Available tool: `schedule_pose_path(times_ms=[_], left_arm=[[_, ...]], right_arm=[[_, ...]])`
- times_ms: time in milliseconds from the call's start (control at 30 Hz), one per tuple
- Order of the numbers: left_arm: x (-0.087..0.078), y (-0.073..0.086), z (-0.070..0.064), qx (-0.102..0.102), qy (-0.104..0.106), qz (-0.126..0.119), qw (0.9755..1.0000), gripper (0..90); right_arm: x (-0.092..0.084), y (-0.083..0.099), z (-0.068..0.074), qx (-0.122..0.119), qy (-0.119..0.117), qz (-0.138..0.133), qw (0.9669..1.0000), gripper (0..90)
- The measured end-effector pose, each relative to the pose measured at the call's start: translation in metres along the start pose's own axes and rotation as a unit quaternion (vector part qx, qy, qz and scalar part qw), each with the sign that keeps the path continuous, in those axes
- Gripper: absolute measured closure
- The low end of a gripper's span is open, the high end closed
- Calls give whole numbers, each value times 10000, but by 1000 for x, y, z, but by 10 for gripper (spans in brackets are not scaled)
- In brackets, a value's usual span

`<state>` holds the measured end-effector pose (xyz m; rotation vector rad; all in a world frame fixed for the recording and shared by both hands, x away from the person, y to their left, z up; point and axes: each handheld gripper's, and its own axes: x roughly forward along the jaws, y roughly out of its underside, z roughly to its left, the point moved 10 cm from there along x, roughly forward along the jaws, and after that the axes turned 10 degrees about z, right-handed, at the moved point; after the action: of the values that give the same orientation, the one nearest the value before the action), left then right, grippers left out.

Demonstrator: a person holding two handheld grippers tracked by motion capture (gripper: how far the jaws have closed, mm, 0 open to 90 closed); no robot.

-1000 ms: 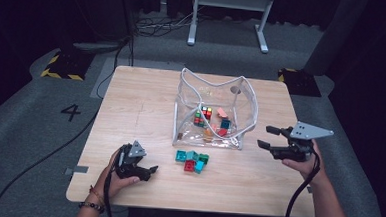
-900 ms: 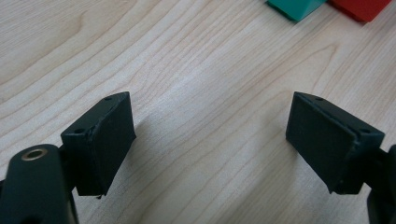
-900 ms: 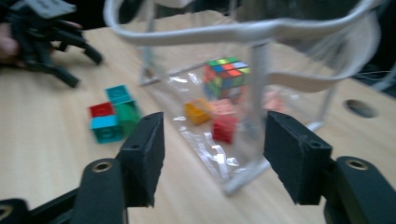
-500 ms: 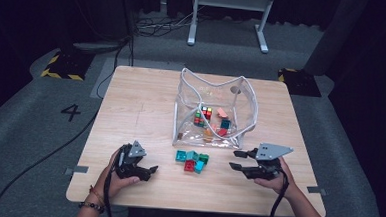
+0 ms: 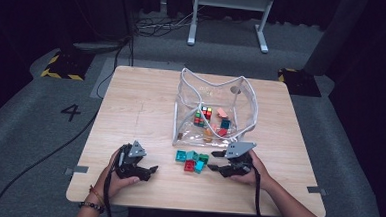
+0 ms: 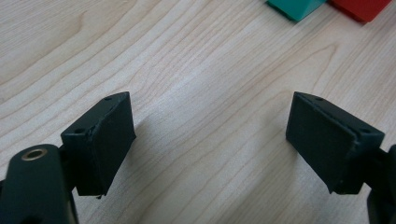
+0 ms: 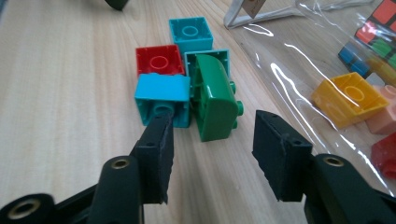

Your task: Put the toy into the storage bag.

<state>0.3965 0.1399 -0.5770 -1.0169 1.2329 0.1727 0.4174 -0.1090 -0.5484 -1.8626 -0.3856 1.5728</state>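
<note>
Green curved brick (image 7: 215,100) on its side, touching teal brick (image 7: 162,99)

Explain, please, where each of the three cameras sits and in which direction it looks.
High view: above the person's side, facing forward and down on the table; forearms, left gripper, right gripper show.
Left gripper view: on the left gripper, facing bare wood; its two jaws show, wide apart.
Right gripper view: on the right gripper, facing the green block; its jaws show.
Shared: the blocks beside the clear bag.
</note>
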Motion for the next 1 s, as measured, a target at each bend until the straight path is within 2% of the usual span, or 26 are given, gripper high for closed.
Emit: schedule_pose_path(times_ms=[167, 200, 267, 433, 567, 667, 833, 867, 933, 1000], left_arm=[[0, 0, 0, 1, -7, -18, 10000, 156], [0, 0, 0, -2, -6, -15, 10000, 156], [0, 0, 0, -4, -7, -16, 10000, 156], [0, 0, 0, 9, -14, -14, 10000, 156], [0, 0, 0, -14, -3, -4, 10000, 156], [0, 0, 0, -11, -11, -7, 10000, 156], [0, 0, 0, -3, -7, -15, 10000, 156], [0, 0, 0, -4, -7, -14, 10000, 156], [0, 0, 0, -6, -10, -11, 10000, 156], [0, 0, 0, -6, -10, -11, 10000, 156]], right_arm=[[8, -2, -3, 23, 12, 26, 10000, 458], [9, -4, -2, 61, -83, -27, 9999, 462], [10, -6, -2, 41, -72, -49, 10000, 476], [17, -11, -3, -39, -44, -64, 10000, 652], [18, -11, -3, -98, -78, -139, 9998, 675], [11, -9, -3, 87, -82, -139, 9998, 677], [-4, -6, -6, 34, -20, -237, 9997, 678], [-7, -5, -6, 95, 15, -232, 9997, 678], [-14, -2, -9, -5, 66, -263, 9996, 678], [-22, 3, -8, 74, 113, -204, 9997, 678]])
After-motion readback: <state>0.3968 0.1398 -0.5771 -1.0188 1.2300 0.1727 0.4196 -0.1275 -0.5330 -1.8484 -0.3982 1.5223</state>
